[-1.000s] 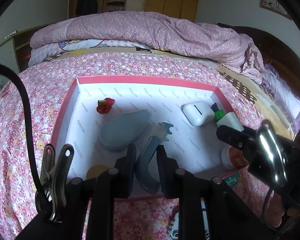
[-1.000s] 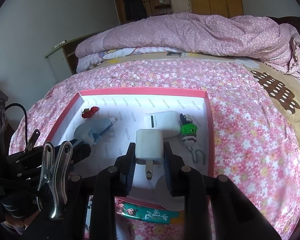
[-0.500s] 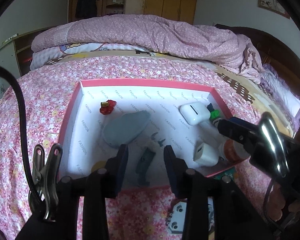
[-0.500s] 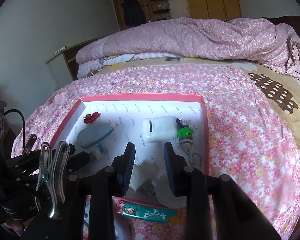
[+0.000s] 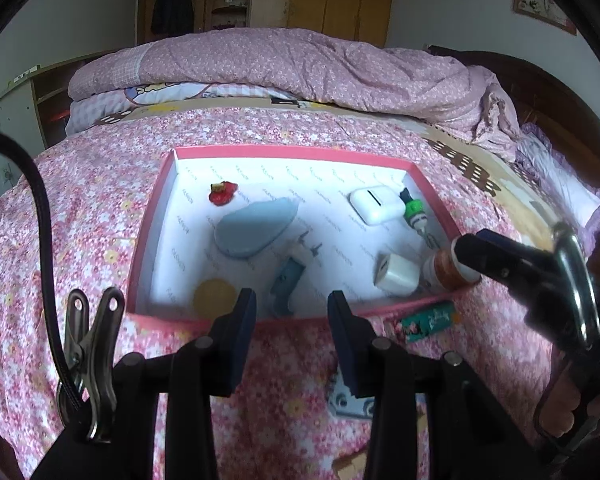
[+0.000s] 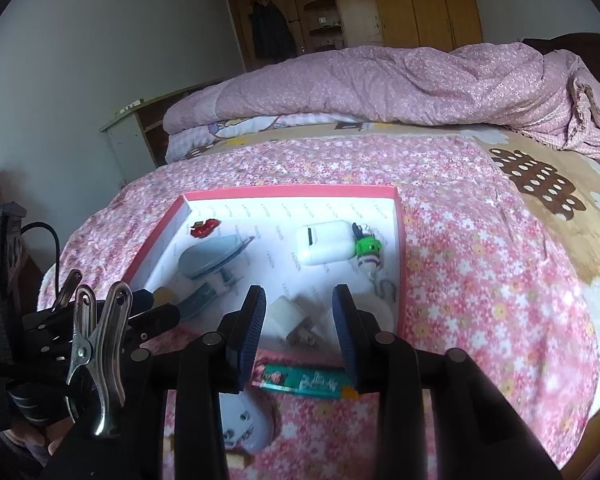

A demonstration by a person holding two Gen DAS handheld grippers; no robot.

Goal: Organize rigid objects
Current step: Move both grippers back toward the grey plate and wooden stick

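A pink-rimmed box with a white lining lies on the flowered bedspread. It holds a blue-grey tool, a white charger plug, a blue-grey oval case, a white earbud case, a red toy, a green toy, a yellow disc and a brown-capped bottle. My left gripper is open and empty in front of the box. My right gripper is open and empty above the box's near edge.
A teal lighter lies on the bedspread just outside the box's near edge. A grey-white plug adapter lies nearer me. A folded pink quilt is piled at the back of the bed.
The left gripper let go of the blue-grey tool and the right gripper let go of the white plug; both now lie in the box. Both grippers opened and drew back toward me.
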